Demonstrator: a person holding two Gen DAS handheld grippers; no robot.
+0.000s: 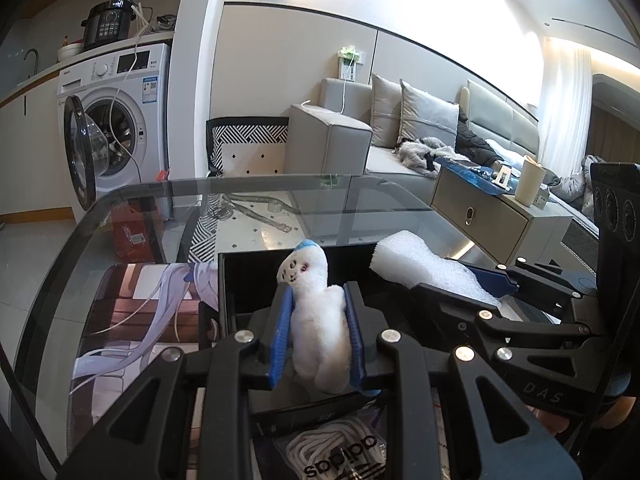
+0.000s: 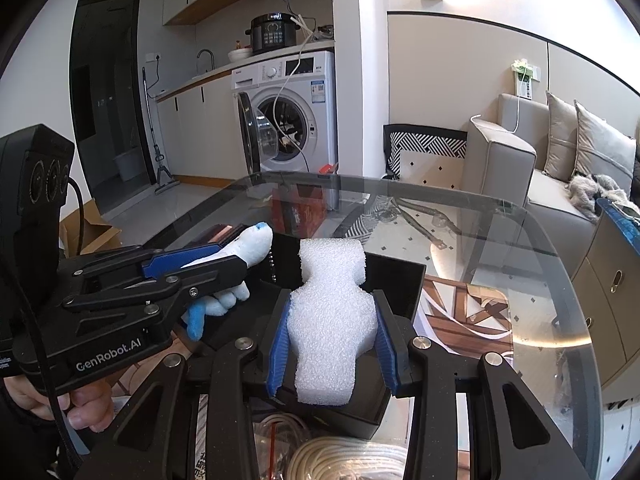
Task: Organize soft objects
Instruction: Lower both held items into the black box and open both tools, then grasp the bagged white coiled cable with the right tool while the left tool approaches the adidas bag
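Observation:
My left gripper [image 1: 318, 304] is shut on a white plush toy [image 1: 316, 320] with a blue cap and a stitched face, held over the open black box [image 1: 248, 280]. My right gripper [image 2: 332, 320] is shut on a white foam block [image 2: 330, 320], also above the black box [image 2: 400, 280]. In the left wrist view the right gripper [image 1: 496, 284] comes in from the right with the foam block [image 1: 420, 264]. In the right wrist view the left gripper [image 2: 224, 260] comes in from the left with the plush toy [image 2: 248, 244].
The box stands on a round glass table [image 1: 120, 216] over a printed mat [image 1: 140, 312]. A bag of white laces [image 1: 336, 452] and a cable coil [image 2: 344, 460] lie at the near edge. A washing machine [image 1: 116, 120], a sofa [image 1: 400, 132] and a cabinet [image 1: 500, 216] stand beyond.

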